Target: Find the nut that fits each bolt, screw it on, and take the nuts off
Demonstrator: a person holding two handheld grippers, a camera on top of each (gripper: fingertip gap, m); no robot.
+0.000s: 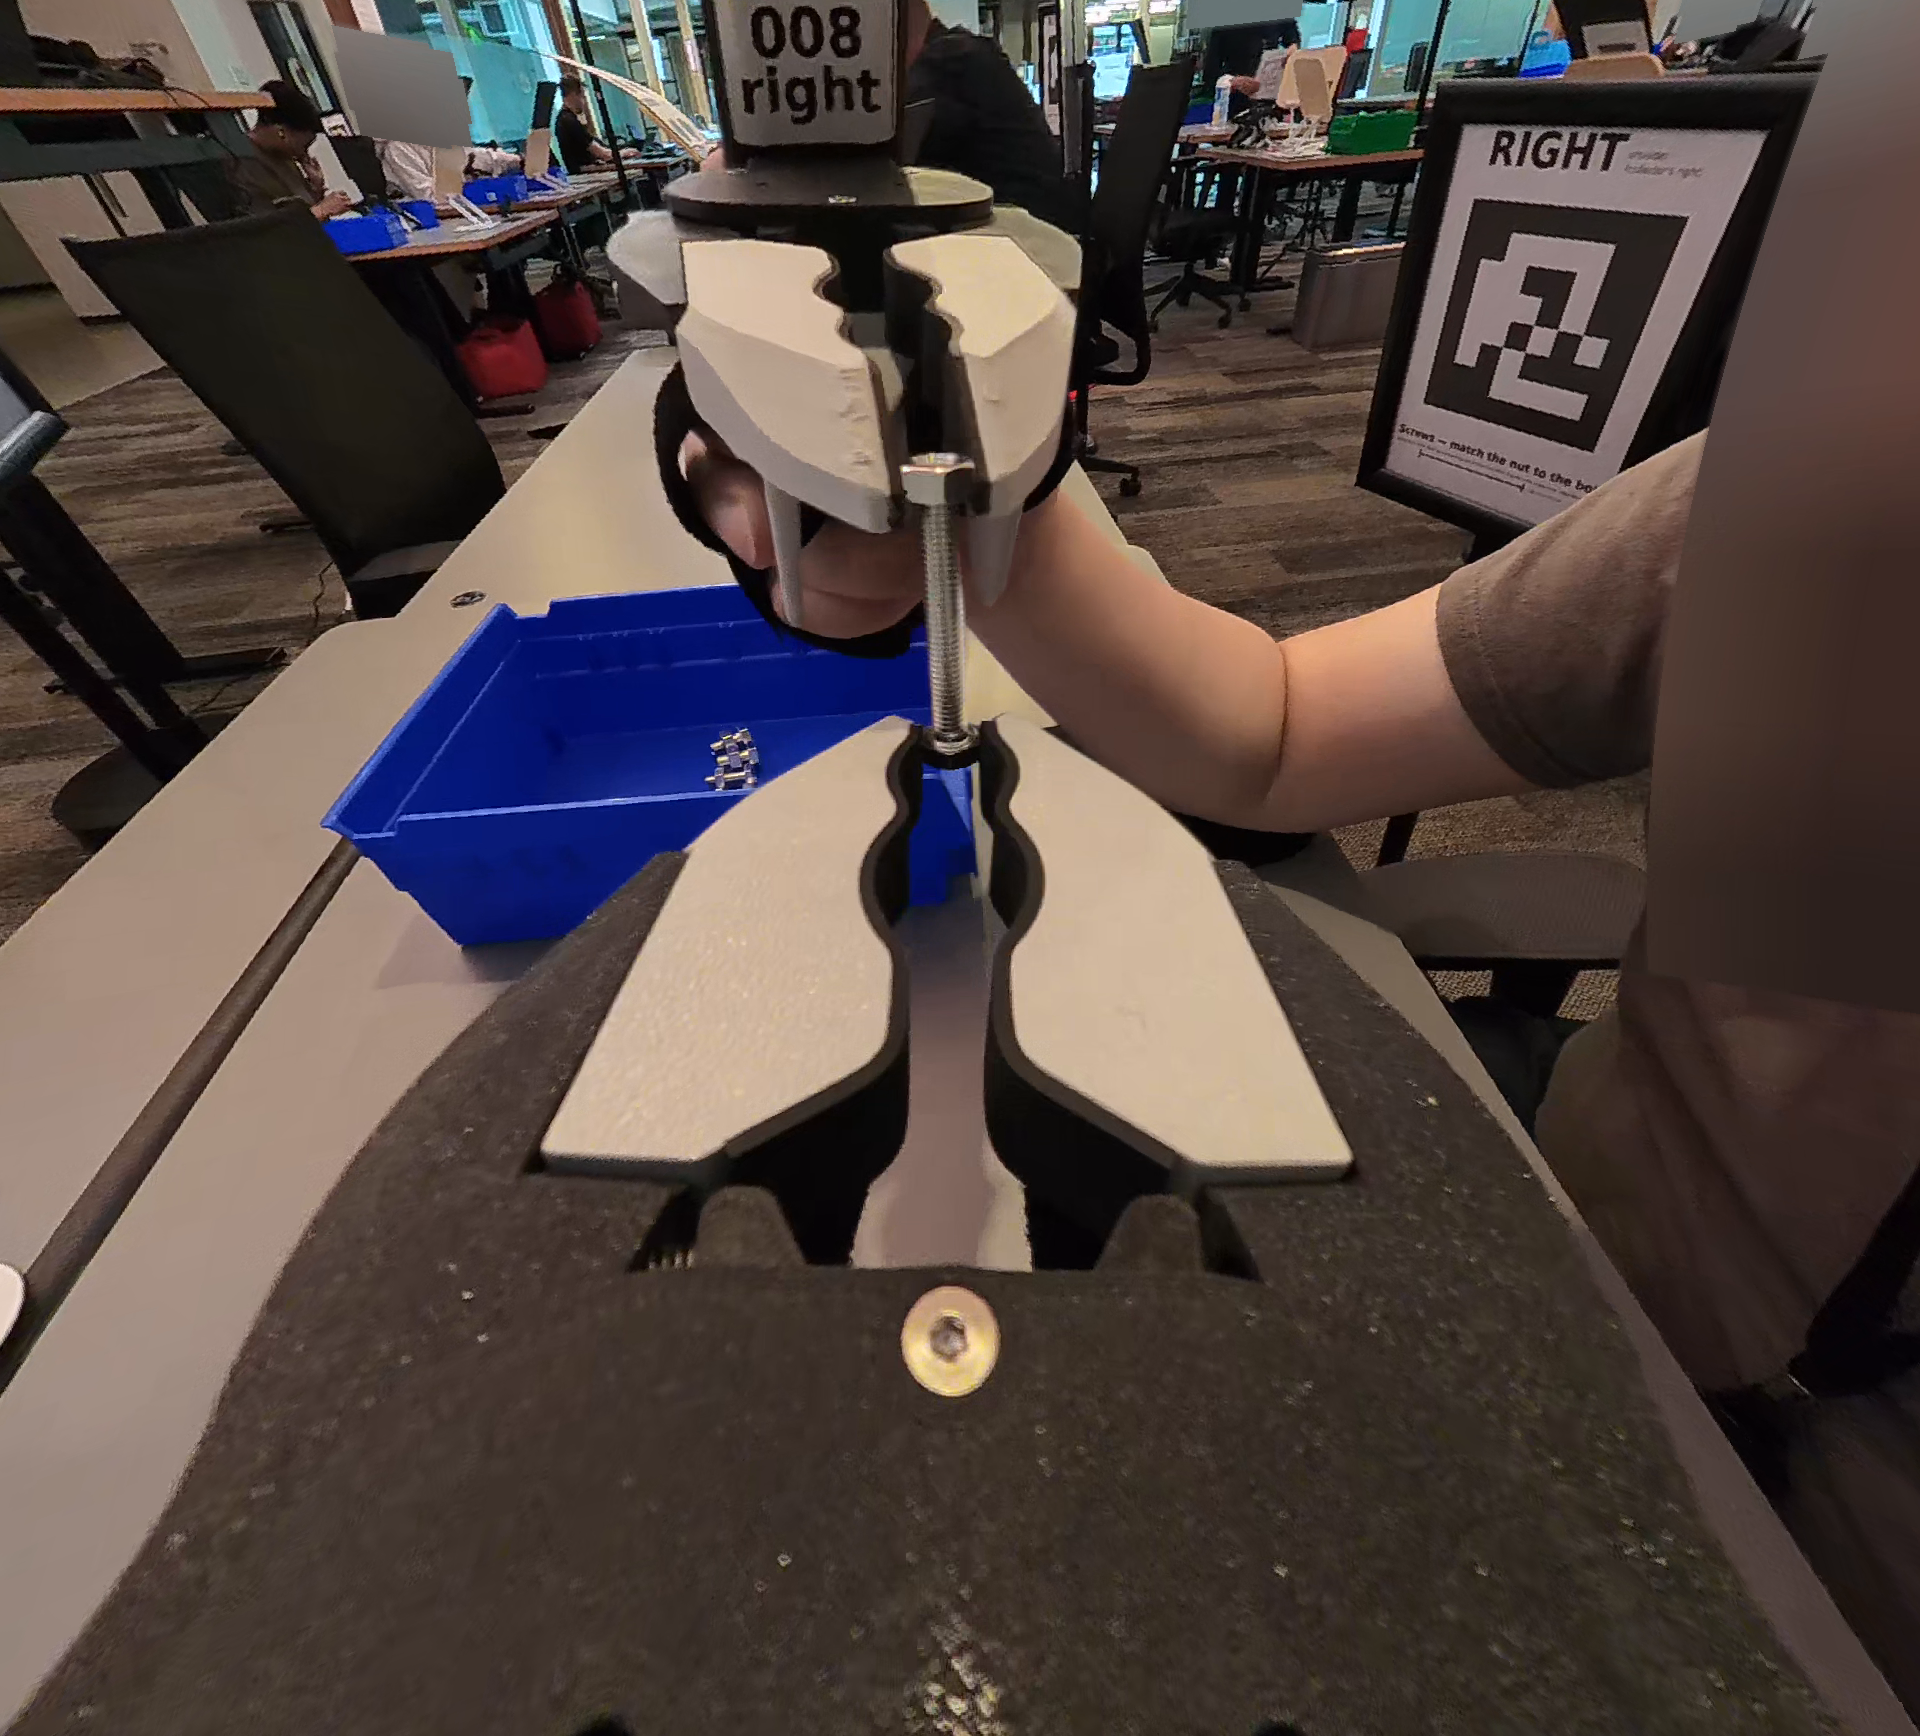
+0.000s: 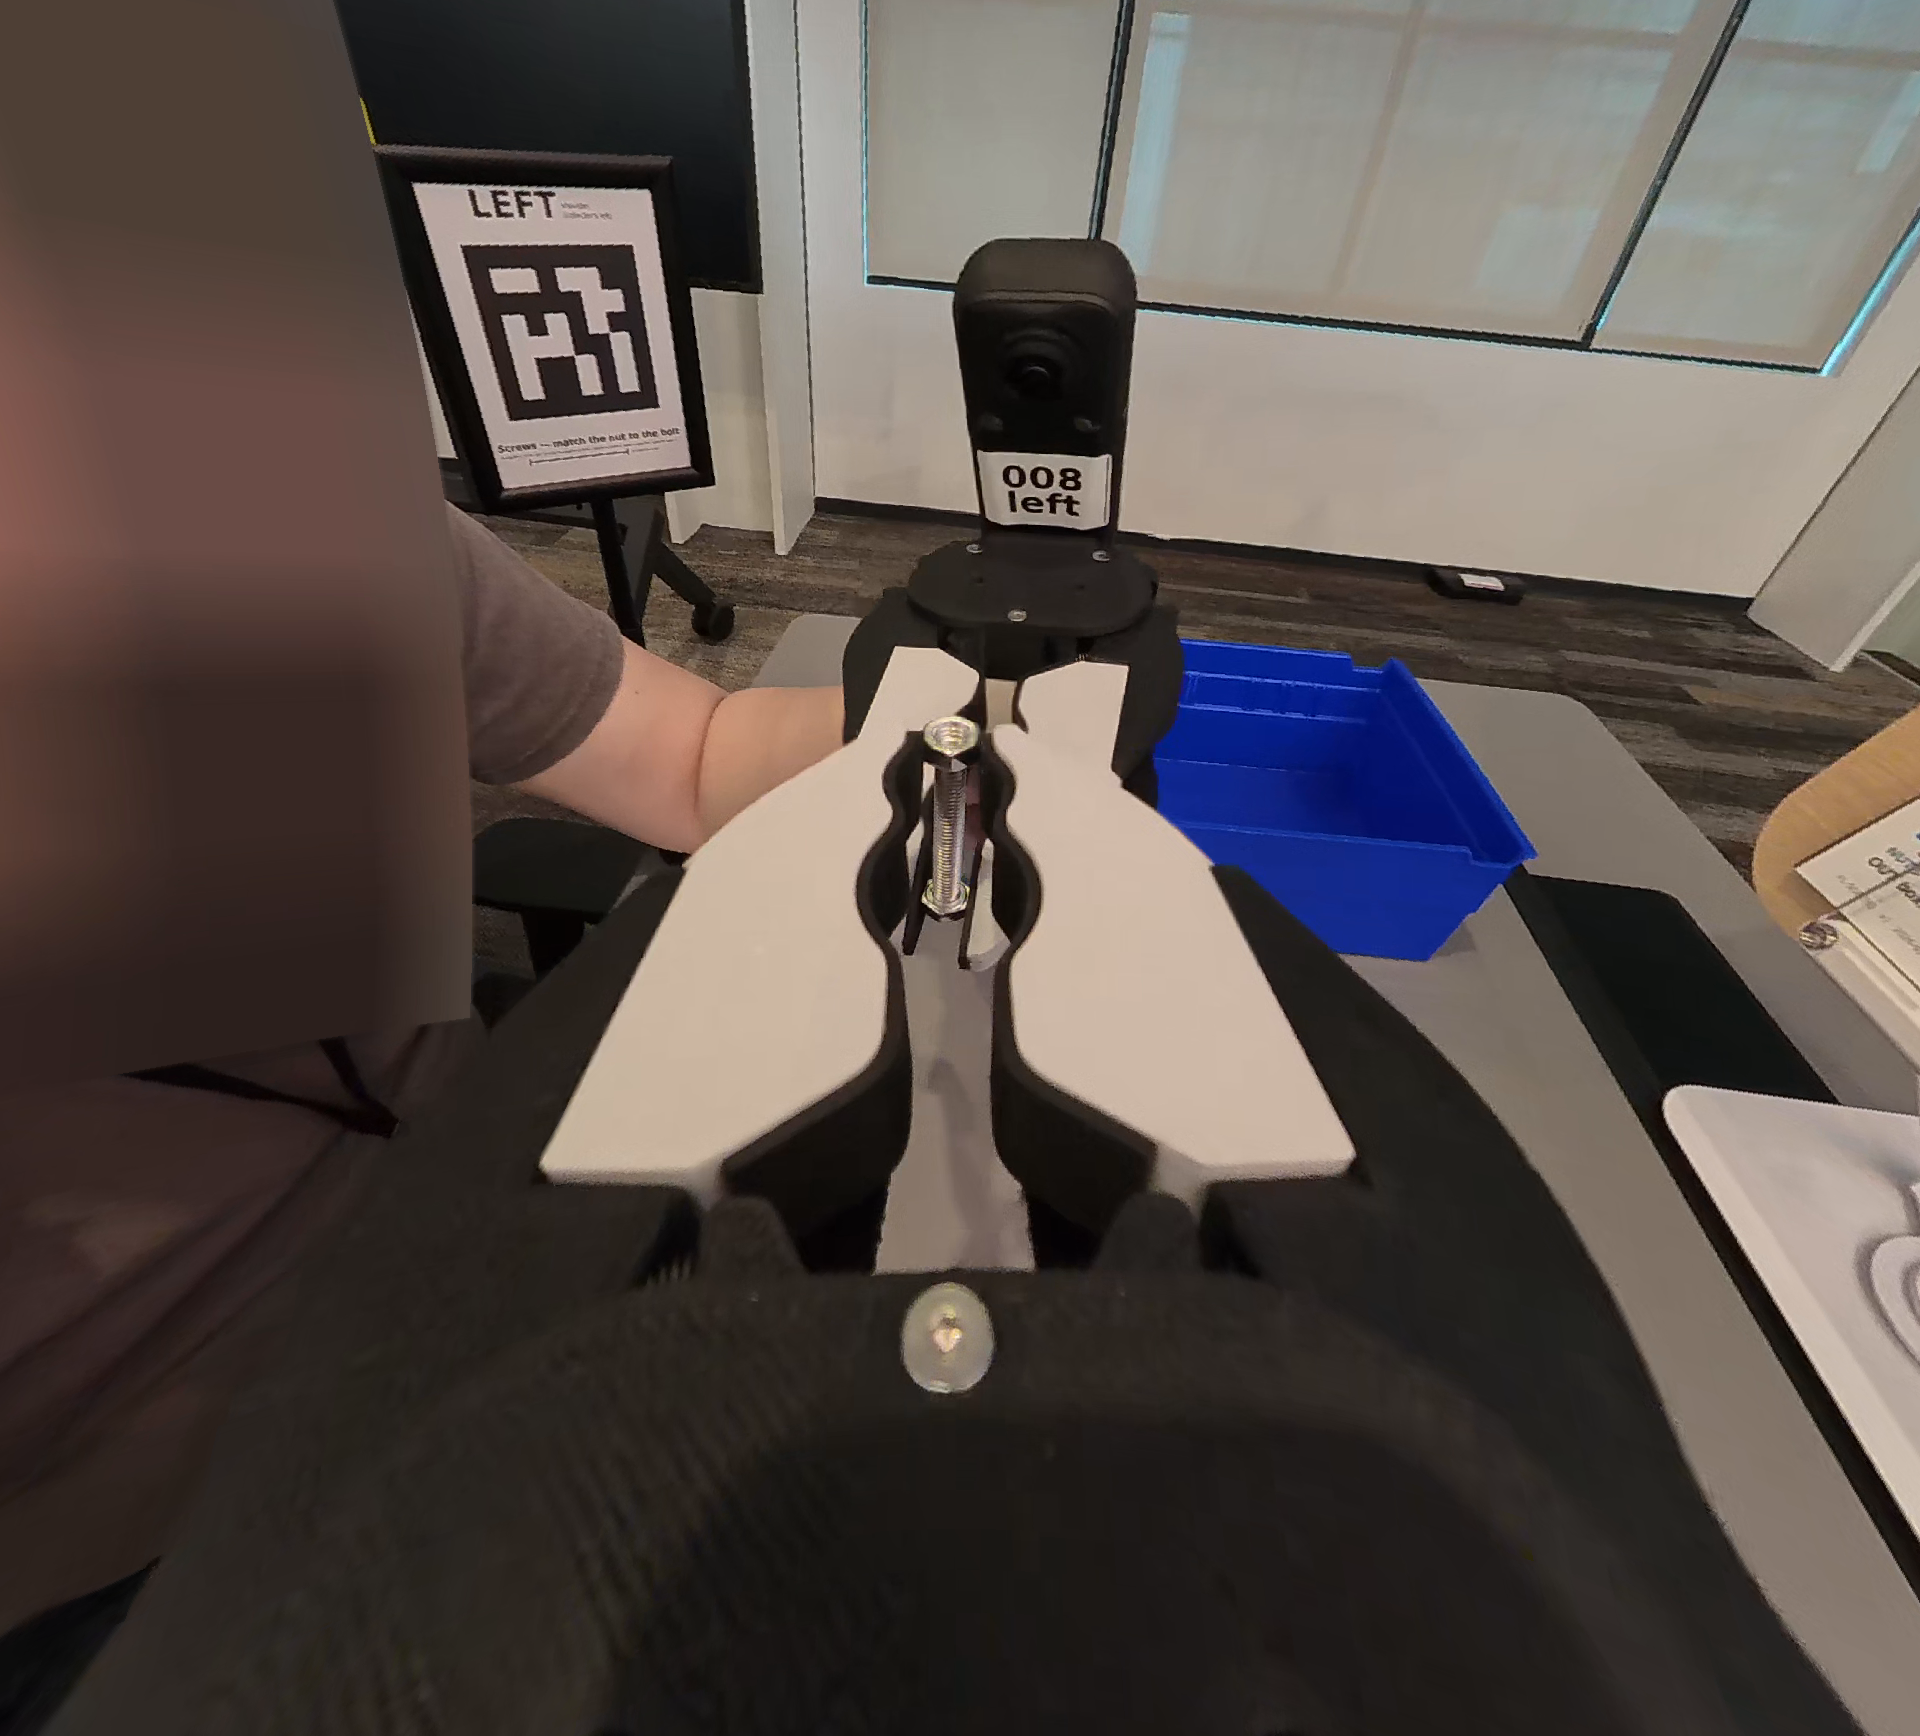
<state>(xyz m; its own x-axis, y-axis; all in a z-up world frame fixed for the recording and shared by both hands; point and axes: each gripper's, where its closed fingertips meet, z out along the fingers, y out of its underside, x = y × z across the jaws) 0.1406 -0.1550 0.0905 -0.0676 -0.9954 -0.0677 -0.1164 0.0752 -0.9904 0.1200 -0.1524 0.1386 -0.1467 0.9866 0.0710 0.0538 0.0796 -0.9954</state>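
A long silver bolt (image 1: 943, 606) hangs in the air between my two grippers, which face each other. My right gripper (image 2: 951, 741) is shut on the bolt's hex head and also shows in the left wrist view (image 1: 935, 481). My left gripper (image 1: 948, 730) is shut on a small nut (image 1: 951, 738) at the threaded end of the bolt. In the right wrist view the bolt (image 2: 948, 824) runs from the head down to the nut (image 2: 945, 899), gripped by the left gripper (image 2: 945, 917). A blue bin (image 1: 582, 865) on the table holds several loose nuts (image 1: 732, 756).
The grey table (image 1: 208, 855) carries the blue bin (image 2: 1330, 876). A white tray (image 2: 1818, 1271) lies at the right edge. Framed marker signs (image 1: 1558, 304) (image 2: 566, 336) stand on either side. An office chair (image 1: 301, 398) stands behind the table. The person's forearm (image 1: 1195, 710) reaches across. Spacing between my two grippers at the tips: around 5 cm.
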